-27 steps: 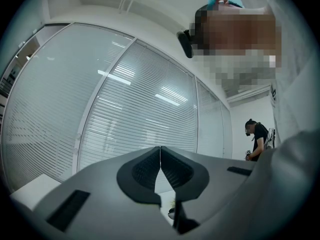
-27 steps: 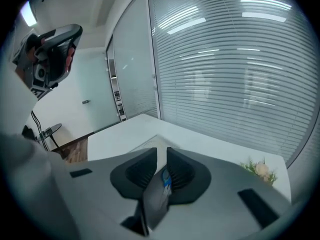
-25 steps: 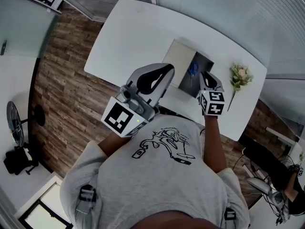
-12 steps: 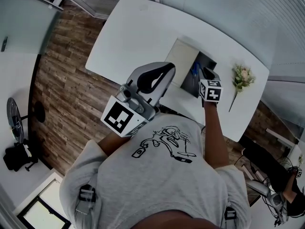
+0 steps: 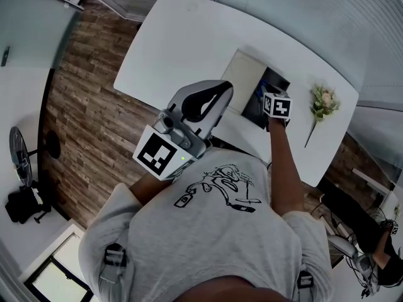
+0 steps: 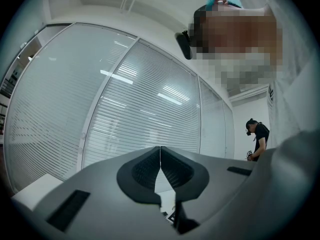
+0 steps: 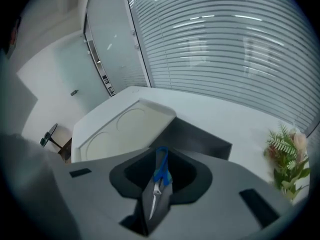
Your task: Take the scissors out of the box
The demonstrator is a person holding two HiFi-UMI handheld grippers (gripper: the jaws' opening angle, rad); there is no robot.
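1. Right gripper [image 7: 161,155]: the fingers are a narrow slit apart. The scissors [image 7: 160,173] sit in that slit, blue handles at the fingertip end and blades pointing back toward the camera. The slit is wider than the blades, and I can't tell whether the fingers touch the handles.
2. The scissors are at the box [image 7: 200,136], over its dark tray. The head view shows the right gripper directly above the tray, its marker cube covering most of it.
3. The box lid [image 7: 122,126] is open. It is pale with two round embossed rings and lies flat to the left of the tray, against its edge.
4. A flower sprig [image 7: 286,156] lies on the white worktop [image 7: 235,111], to the right of the box and apart from it.
5. Left gripper [image 6: 160,149]: the fingers are pressed together with nothing between them. It is tilted up at a glass wall with blinds [image 6: 135,104], held near the person's chest and off the worktop.
6. Surroundings: a wood-plank floor [image 5: 82,106] lies left of the worktop. A second person [image 6: 257,136] stands far back in the left gripper view.
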